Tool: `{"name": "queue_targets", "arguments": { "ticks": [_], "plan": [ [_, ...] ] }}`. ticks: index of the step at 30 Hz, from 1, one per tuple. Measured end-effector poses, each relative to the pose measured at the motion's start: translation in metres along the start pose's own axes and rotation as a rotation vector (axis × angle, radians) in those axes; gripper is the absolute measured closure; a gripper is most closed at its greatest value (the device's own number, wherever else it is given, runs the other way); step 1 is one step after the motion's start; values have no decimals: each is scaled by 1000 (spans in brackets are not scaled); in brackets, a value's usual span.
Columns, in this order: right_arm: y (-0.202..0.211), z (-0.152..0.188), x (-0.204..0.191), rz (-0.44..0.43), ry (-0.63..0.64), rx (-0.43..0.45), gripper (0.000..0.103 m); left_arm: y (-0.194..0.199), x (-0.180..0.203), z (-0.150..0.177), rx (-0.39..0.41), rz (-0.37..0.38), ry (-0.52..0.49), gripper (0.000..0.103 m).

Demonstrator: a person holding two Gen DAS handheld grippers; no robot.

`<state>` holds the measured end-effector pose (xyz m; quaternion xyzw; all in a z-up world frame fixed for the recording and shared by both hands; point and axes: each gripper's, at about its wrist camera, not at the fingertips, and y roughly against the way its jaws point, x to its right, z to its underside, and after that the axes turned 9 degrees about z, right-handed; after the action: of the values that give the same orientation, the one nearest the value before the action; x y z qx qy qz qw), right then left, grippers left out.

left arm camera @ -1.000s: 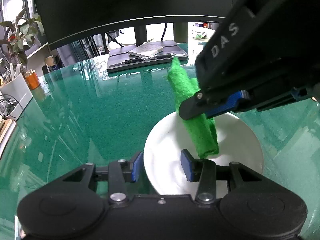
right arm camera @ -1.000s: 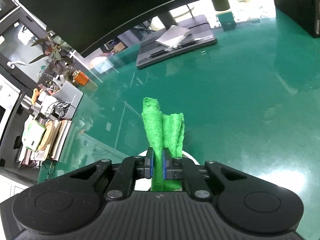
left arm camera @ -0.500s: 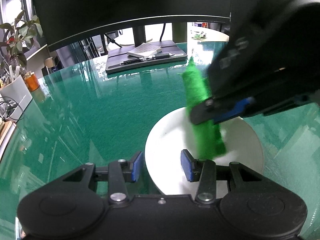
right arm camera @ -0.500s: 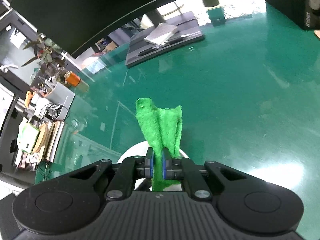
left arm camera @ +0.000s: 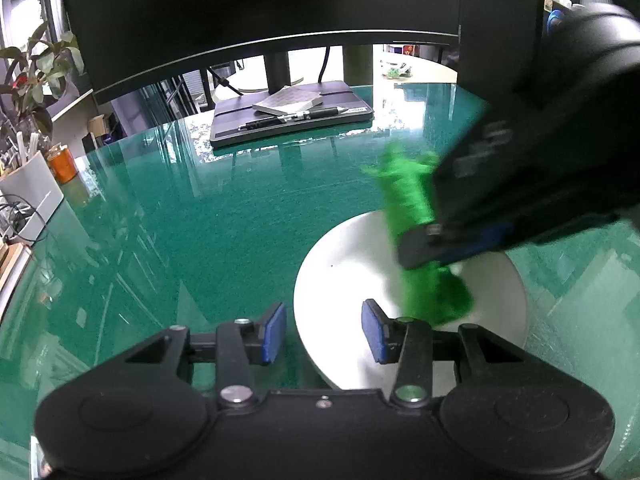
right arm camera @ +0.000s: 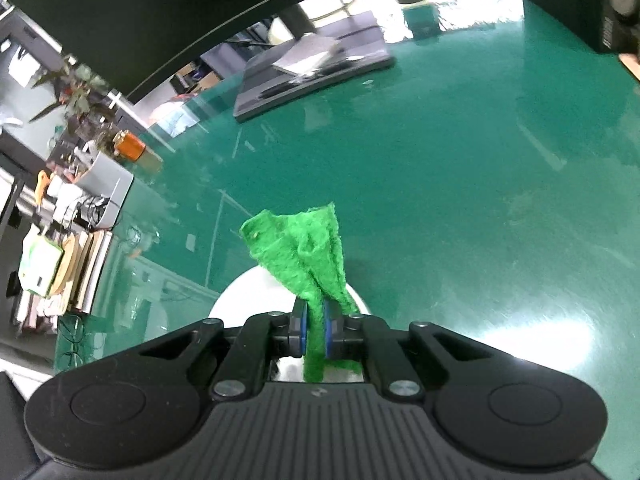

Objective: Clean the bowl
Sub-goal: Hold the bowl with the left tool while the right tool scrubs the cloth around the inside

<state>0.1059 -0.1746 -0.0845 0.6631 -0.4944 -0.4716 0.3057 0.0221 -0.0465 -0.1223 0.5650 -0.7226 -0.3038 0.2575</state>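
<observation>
White bowl (left arm camera: 352,264) sits on green glass table (left arm camera: 200,232), close in front of the L gripper (left arm camera: 324,332). L fingers (left arm camera: 274,332) stand part open, one blue pad outside the bowl's near-left rim, the other over the inside; rim runs between them, but whether the pads press it can't be told.

R gripper (right arm camera: 315,332) comes in from the upper right in the L view, blurred, angled down over the bowl. Its fingers (right arm camera: 299,330) are nearly closed, pinching a green cloth (right arm camera: 308,252) between the blue pads, and just starting to ease apart; cloth is between them w/ pads touching it on both sides. Cloth fans out above the pads, and a narrow tail hangs below. In the L view the cloth's lower end (left arm camera: 436,296) lies bunched on the bowl's inner surface, right of centre; upper part is smeared by motion blur.

Far side of table: dark flat case (left arm camera: 292,120) w/ a small booklet (left arm camera: 288,102) and pen (left arm camera: 296,118) on top, under a big monitor (left arm camera: 260,8). L edge: plant (left arm camera: 28,80), orange can (left arm camera: 62,162), white box (left arm camera: 28,188). Bowl well apart from all of these.
</observation>
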Motion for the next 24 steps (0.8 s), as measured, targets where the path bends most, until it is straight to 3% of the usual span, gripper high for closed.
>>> {"name": "queue_targets", "arguments": {
  "ticks": [3, 5, 7, 10, 14, 16, 19, 20, 23, 24],
  "plan": [
    [6, 0, -14, -32, 99, 1, 87, 0, -2, 0, 0, -1, 8, 61],
    [15, 2, -17, -26, 141, 20, 73, -1, -2, 0, 1, -3, 12, 60],
    [24, 2, -16, -16, 174, 50, 67, -1, -2, -1, 1, -4, 16, 60],
    [39, -1, -13, -10, 205, 112, 66, -1, -3, 0, 1, -5, 20, 60],
    [38, -6, -23, 29, 318, 179, 50, -1, -2, 0, 0, -11, 14, 60],
    [27, -8, -30, 36, 377, 180, 47, 0, -1, 0, 0, -13, 11, 60],
    [12, -10, -39, 46, 422, 177, 52, 1, -1, 1, -1, -14, 7, 60],
    [10, -10, -40, 32, 423, 181, 68, 1, -1, 1, -1, -14, 7, 60],
    [11, -10, -40, 9, 454, 198, 86, 1, -1, 1, 0, -14, 10, 60],
    [12, -10, -40, 10, 461, 203, 87, 1, -1, 0, 0, -15, 12, 60]
  ]
}}
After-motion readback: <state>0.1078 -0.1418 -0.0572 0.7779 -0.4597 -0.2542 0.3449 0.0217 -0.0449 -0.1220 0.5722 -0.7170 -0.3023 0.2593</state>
